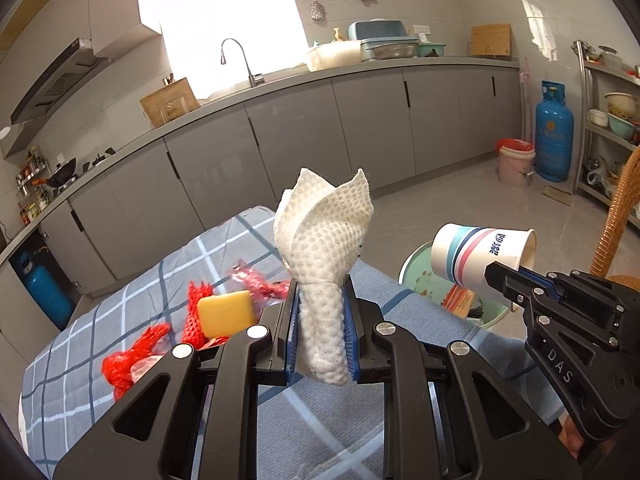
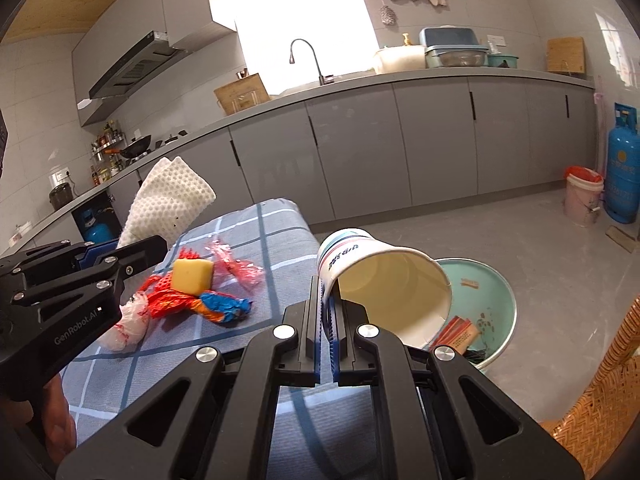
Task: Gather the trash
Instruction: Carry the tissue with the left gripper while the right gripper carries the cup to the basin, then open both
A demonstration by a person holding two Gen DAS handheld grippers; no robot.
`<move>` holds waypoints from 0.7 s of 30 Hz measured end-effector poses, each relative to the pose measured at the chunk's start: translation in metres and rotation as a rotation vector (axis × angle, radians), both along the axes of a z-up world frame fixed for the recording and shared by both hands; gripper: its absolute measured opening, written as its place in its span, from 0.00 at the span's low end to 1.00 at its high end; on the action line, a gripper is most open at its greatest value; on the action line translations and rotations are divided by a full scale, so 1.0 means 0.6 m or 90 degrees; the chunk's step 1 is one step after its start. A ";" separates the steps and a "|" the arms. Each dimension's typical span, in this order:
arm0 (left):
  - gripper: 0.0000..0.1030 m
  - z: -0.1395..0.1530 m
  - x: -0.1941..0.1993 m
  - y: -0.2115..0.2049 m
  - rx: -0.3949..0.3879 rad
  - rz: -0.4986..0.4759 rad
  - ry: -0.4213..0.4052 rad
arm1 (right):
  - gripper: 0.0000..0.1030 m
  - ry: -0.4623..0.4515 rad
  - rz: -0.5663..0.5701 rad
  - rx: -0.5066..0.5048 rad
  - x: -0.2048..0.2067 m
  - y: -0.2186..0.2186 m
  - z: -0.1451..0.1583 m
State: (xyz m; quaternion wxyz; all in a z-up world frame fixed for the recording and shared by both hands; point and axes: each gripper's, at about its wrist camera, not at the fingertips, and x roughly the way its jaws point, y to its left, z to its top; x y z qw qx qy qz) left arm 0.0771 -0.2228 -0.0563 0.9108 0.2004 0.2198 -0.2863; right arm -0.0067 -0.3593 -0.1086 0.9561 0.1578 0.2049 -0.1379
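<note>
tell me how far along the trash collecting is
Some is done: the round green basin on the floor already holds orange cartons. In hand: the left gripper clamps a white waffle-textured cloth, and the right gripper pinches a striped paper cup. Left on the checked tablecloth: a yellow sponge block, red mesh netting and crumpled wrappers.

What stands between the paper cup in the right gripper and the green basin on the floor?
Nothing visible. The right gripper is shut on the paper cup by its rim, held tilted in the air past the table's edge. The green basin lies open below and beyond it, holding only some trash.
</note>
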 end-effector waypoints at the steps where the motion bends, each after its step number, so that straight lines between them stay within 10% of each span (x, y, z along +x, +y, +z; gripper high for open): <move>1: 0.20 0.001 0.001 -0.009 0.001 -0.005 0.000 | 0.05 0.001 -0.005 0.000 -0.001 -0.006 -0.001; 21: 0.20 -0.047 0.038 -0.197 0.017 -0.104 0.055 | 0.05 0.040 -0.082 -0.002 0.023 -0.154 -0.041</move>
